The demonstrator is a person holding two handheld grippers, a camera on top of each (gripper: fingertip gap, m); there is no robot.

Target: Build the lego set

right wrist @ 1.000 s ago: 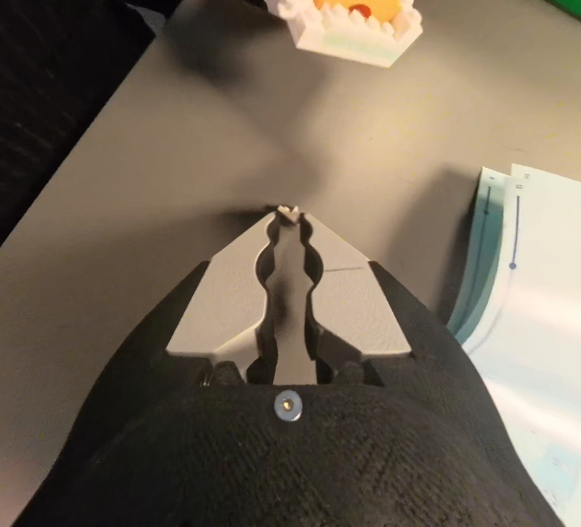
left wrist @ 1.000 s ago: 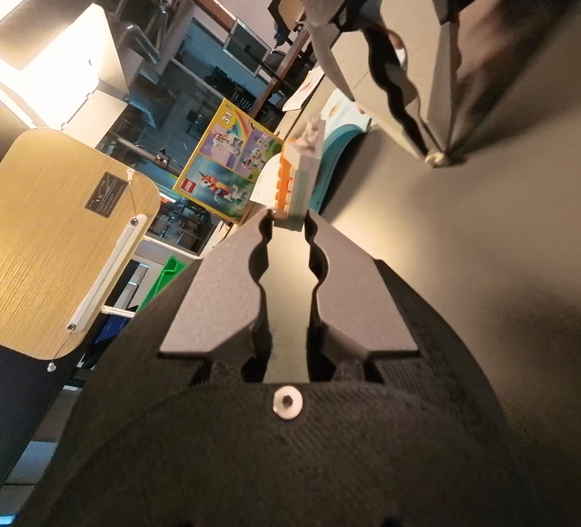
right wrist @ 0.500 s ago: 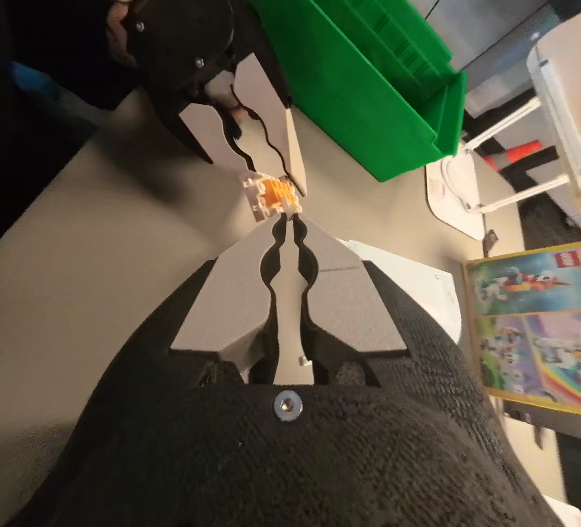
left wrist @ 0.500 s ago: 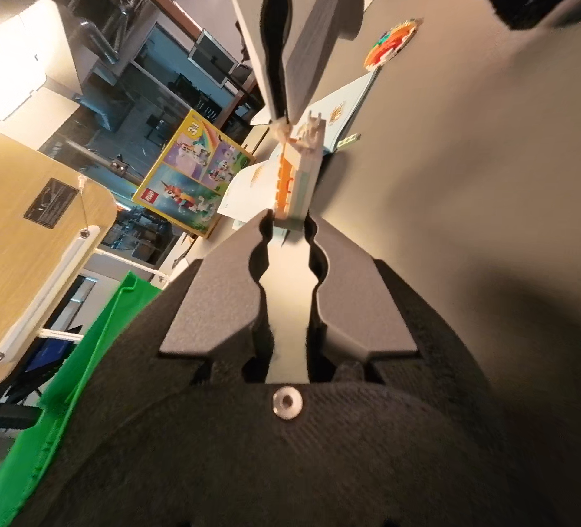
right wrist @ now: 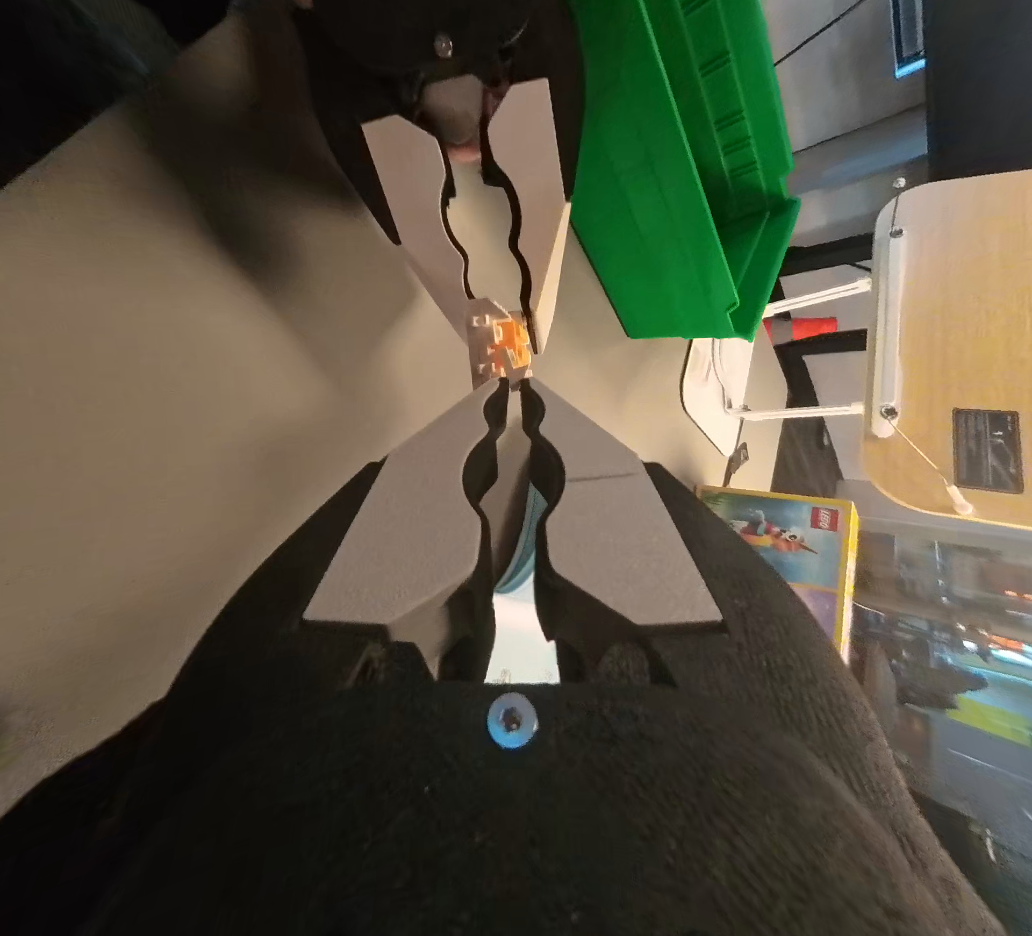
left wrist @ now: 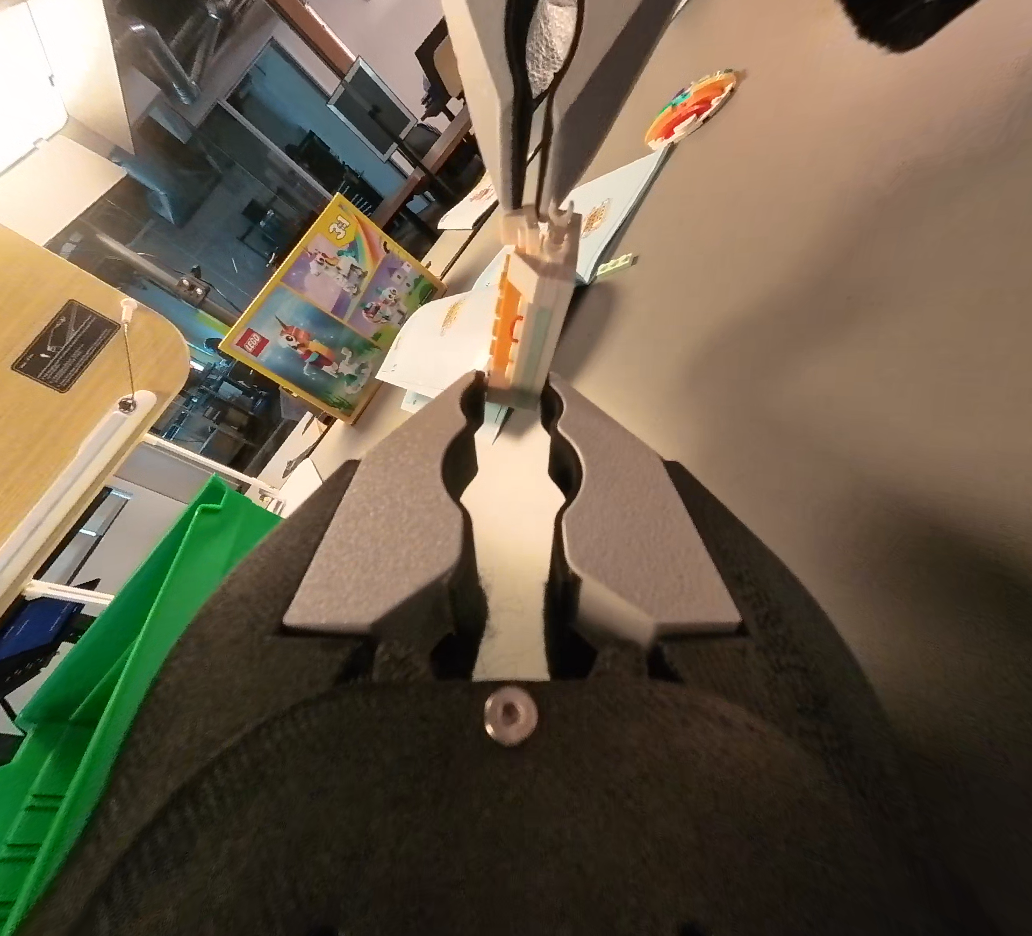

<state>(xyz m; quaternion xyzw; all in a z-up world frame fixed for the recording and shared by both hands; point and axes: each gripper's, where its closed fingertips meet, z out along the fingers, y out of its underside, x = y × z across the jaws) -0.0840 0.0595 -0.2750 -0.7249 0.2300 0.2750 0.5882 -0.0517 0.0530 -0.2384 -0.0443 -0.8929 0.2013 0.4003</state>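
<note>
In the left wrist view, the left gripper point(left wrist: 511, 384) was seen with its jaws drawn in on the near end of a white and orange lego assembly point(left wrist: 528, 317), which was held off the grey table point(left wrist: 810, 350) and pointed toward 12 o'clock. At the far end of the assembly, the right gripper point(left wrist: 530, 208) came in from 12 o'clock, its fingertips nearly together around a small pale piece point(left wrist: 522, 228) that touched the assembly's far end. A yellow lego box point(left wrist: 329, 311) stood at 10 o'clock, open instruction booklets point(left wrist: 614, 216) lay on the table near 1 o'clock, a round orange lego piece point(left wrist: 689, 107) lay farther out at 1 o'clock, and a green bin point(left wrist: 111, 630) filled the 8 o'clock corner. A wooden board point(left wrist: 67, 378) was seen at 9 o'clock. In the right wrist view, the right gripper point(right wrist: 515, 388) was seen with its jaws almost closed, only a narrow gap left at the tips, where the small pale piece point(right wrist: 511, 384) was pinched against the assembly point(right wrist: 500, 345). The left gripper point(right wrist: 497, 311) reached in from 12 o'clock and was clamped on the assembly's far side. The green bin point(right wrist: 670, 127) stood at 1 o'clock, the yellow box point(right wrist: 793, 546) at 4 o'clock, and the wooden board point(right wrist: 960, 350) at 3 o'clock.
</note>
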